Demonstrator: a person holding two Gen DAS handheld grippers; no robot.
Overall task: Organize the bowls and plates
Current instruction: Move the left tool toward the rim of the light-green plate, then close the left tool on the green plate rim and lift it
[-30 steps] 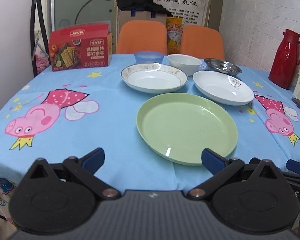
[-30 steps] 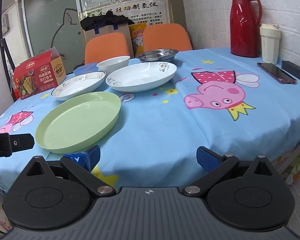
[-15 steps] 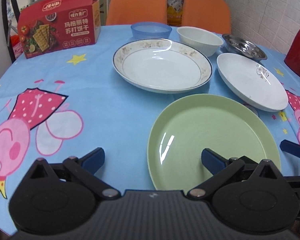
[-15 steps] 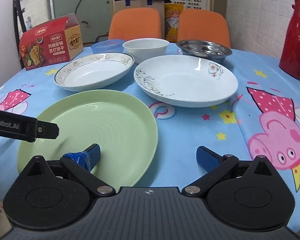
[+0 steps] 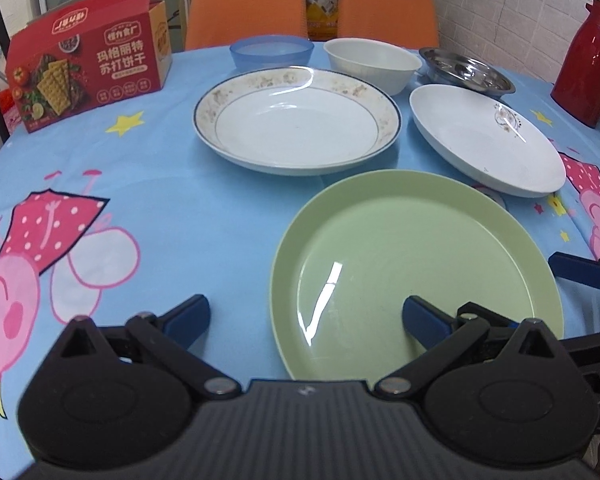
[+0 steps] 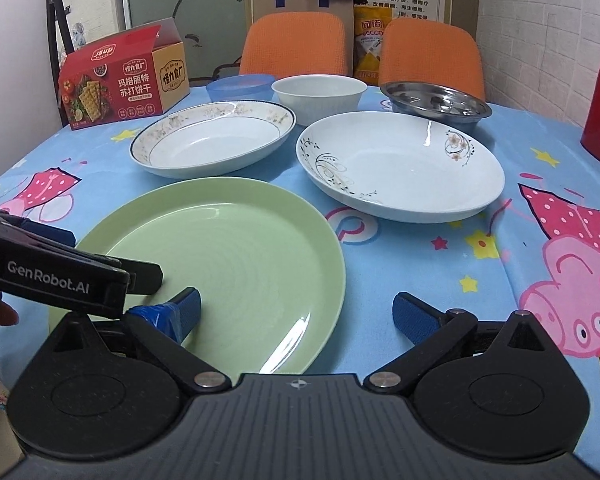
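The green plate lies lower centre, holding nothing. Behind it: rimmed plate, floral plate, blue bowl, white bowl, steel dish. The left gripper and right gripper gape wide, gripping nothing. A cartoon tablecloth covers the surface.

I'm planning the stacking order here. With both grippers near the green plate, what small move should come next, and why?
Probably ease the right gripper forward and down so its open fingers straddle the green plate's near rim. The plate is the closest dish, lies flat and unheld, and one finger already hangs over it; the left gripper is open too.
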